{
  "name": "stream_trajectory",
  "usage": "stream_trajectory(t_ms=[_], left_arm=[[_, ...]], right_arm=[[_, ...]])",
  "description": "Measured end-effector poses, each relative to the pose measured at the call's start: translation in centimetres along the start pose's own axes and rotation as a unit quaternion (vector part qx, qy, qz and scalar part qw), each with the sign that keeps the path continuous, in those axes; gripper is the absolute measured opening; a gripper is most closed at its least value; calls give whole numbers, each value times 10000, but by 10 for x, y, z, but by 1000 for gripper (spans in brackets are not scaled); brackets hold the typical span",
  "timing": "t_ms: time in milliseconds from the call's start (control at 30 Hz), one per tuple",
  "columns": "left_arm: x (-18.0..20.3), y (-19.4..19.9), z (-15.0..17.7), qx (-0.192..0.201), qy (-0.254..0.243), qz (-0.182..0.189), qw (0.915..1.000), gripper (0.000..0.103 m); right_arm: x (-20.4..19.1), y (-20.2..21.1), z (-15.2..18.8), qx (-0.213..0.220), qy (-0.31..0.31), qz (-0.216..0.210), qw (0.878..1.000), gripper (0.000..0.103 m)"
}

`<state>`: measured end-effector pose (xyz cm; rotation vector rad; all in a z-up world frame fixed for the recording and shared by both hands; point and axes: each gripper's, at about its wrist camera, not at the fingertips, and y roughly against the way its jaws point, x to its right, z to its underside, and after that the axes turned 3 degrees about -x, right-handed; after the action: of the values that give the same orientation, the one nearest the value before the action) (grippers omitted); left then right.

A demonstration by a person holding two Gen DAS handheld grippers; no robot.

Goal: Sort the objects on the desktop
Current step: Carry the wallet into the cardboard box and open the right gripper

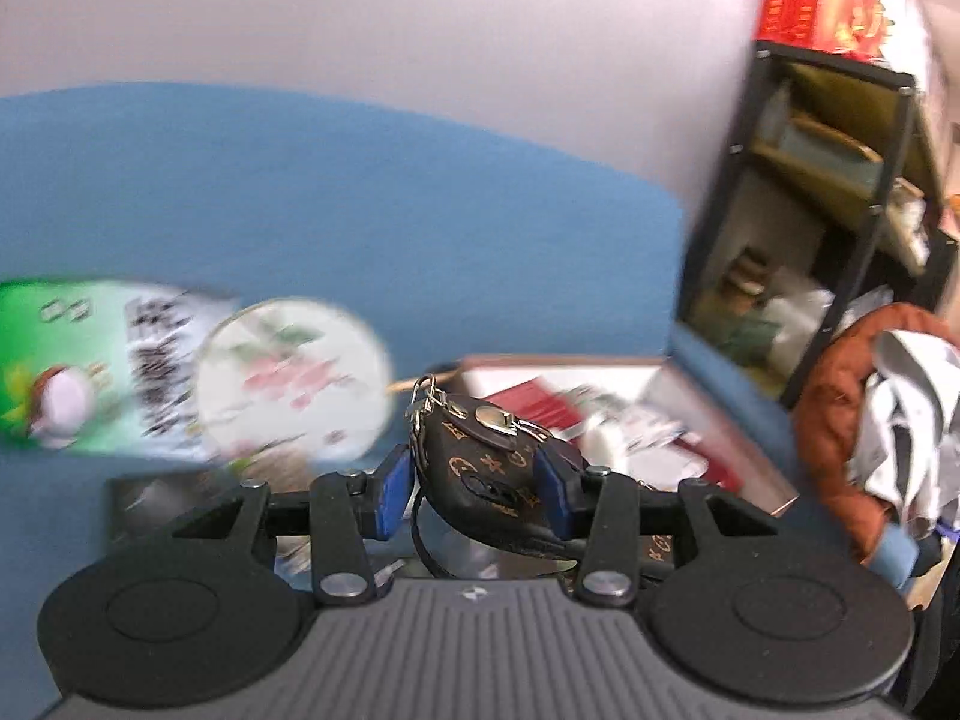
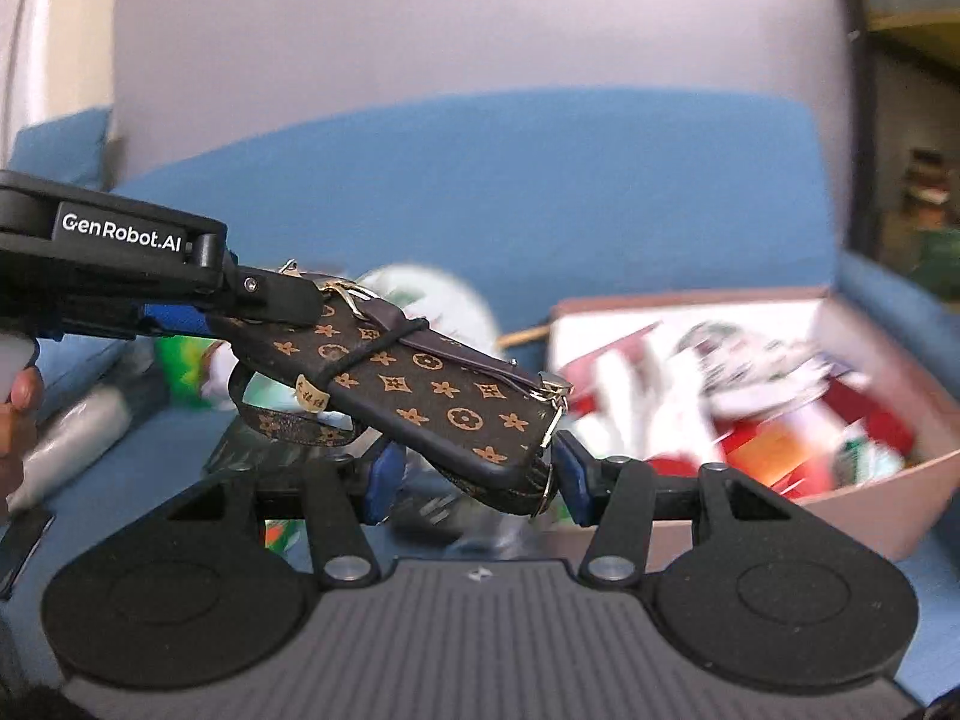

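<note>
A dark brown monogram phone case (image 1: 486, 474) with gold clips and a strap hangs in the air. My left gripper (image 1: 474, 492) is shut on it, blue pads on both sides. In the right wrist view the same case (image 2: 420, 384) slants down to the right, held at its upper end by the left gripper (image 2: 252, 300). My right gripper (image 2: 474, 480) is open, its blue pads on either side of the case's lower end, apart from it.
A pink cardboard box (image 2: 870, 498) of red and white items sits at the right, also in the left wrist view (image 1: 720, 456). A round fan (image 1: 294, 378) and a green packet (image 1: 72, 360) lie on the blue surface. A dark shelf (image 1: 810, 210) stands far right.
</note>
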<state>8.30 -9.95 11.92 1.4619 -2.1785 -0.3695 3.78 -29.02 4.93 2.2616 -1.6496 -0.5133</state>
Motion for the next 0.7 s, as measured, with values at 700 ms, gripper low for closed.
stream_trajectory(t_ms=[700], left_arm=[[133, -253, -46, -636, -849, 982, 9895, 41]], right_arm=[[173, -82, -27, -276, -287, 1662, 9853, 43]])
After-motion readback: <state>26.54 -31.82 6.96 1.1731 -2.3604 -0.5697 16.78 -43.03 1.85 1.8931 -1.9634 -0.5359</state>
